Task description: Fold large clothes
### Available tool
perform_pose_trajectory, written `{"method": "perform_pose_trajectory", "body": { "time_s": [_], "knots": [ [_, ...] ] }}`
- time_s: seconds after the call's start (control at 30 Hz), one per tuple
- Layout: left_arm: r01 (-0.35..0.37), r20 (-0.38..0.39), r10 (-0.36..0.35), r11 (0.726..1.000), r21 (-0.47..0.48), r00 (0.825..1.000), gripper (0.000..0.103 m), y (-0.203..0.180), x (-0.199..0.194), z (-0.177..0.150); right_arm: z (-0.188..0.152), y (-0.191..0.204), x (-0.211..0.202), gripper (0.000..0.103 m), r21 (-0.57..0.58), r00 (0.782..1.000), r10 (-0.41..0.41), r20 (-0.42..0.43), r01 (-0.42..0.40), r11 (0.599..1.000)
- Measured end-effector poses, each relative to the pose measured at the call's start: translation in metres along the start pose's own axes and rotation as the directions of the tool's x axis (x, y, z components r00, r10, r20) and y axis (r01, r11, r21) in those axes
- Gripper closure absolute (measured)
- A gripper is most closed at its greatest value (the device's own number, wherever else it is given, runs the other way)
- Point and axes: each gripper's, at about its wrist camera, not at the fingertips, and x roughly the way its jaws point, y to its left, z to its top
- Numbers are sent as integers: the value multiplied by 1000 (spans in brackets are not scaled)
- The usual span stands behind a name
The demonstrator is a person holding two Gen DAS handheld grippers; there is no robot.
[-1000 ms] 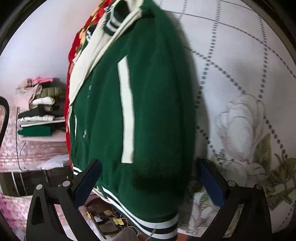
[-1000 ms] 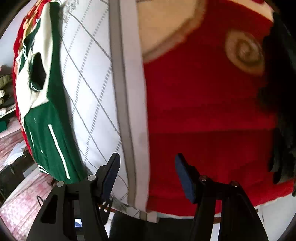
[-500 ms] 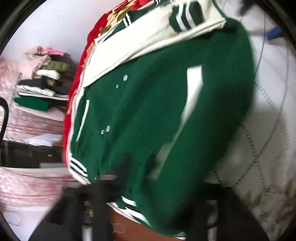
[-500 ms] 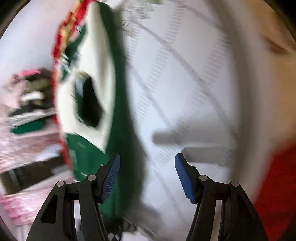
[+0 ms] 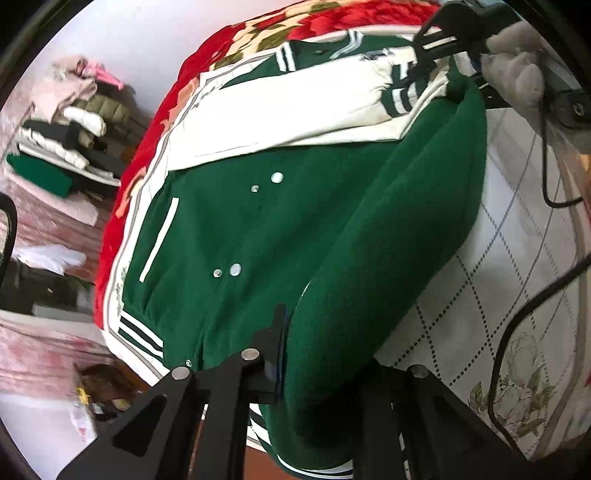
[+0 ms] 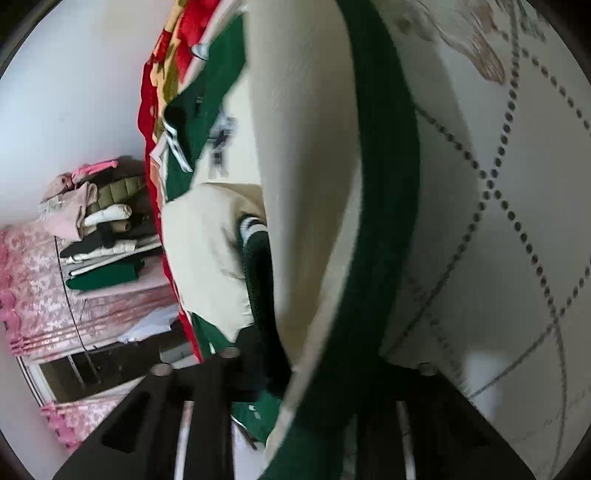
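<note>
Green fleece fills the left gripper, jaws closing on the jacket hem; the right gripper closes on its collar-end edge (cream lining showing). Jacket's length runs between them, over the bed.

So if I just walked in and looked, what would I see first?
A big green jacket with cream sleeves, spread over a white quilt with dotted diamonds. The left gripper pinches its bottom edge and the right gripper is closing on its far side, both lifting a green fold. Behind the jacket a bright red flowered blanket peeks out, and a pile of folded clothes sits at the left.
</note>
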Motion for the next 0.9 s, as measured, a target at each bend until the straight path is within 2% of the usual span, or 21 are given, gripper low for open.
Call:
{"method": "perform_pose_trajectory", "body": {
  "time_s": [0.2, 0.3, 0.4, 0.53, 0.63, 0.7, 0.73, 0.77, 0.8, 0.83, 0.87, 0.9],
  "knots": [
    [105, 42, -103, 993, -48, 994, 94, 66, -18, 7, -22, 97, -33, 85, -82, 993, -95, 76, 101, 991],
    [161, 45, -157, 982, -97, 987, 94, 114, -17, 15, -26, 162, -33, 85, -128, 980, -166, 108, 180, 975],
    [202, 38, -198, 964, -175, 979, 92, 170, -3, 22, -38, 231, -11, 85, -173, 962, -239, 135, 260, 950],
    [231, 0, -245, 916, -327, 970, 88, 249, 46, 24, -42, 305, 59, 85, -228, 930, -340, 138, 364, 903],
    [262, -27, -297, 879, -398, 955, 87, 293, 92, 23, -42, 346, 120, 85, -261, 908, -397, 138, 419, 869],
    [276, -56, -328, 865, -419, 943, 86, 320, 132, 23, -38, 368, 168, 86, -290, 894, -430, 127, 448, 846],
    [287, -68, -351, 850, -441, 934, 86, 332, 147, 22, -35, 373, 191, 86, -290, 890, -439, 119, 454, 842],
    [313, -88, -400, 820, -479, 912, 85, 346, 166, 18, -31, 377, 215, 86, -302, 886, -454, 99, 461, 834],
    [355, -93, -470, 768, -533, 878, 85, 362, 186, 12, -26, 379, 242, 85, -315, 878, -473, 67, 469, 825],
    [379, -75, -514, 715, -587, 854, 84, 379, 198, 5, -22, 378, 264, 81, -314, 878, -478, 36, 464, 828],
    [391, -55, -537, 677, -624, 841, 81, 391, 204, -2, -17, 377, 283, 77, -319, 872, -489, 3, 464, 826],
    [407, -27, -559, 634, -658, 829, 75, 404, 208, -11, -12, 371, 302, 59, -315, 869, -493, -42, 457, 832]
  ]
}}
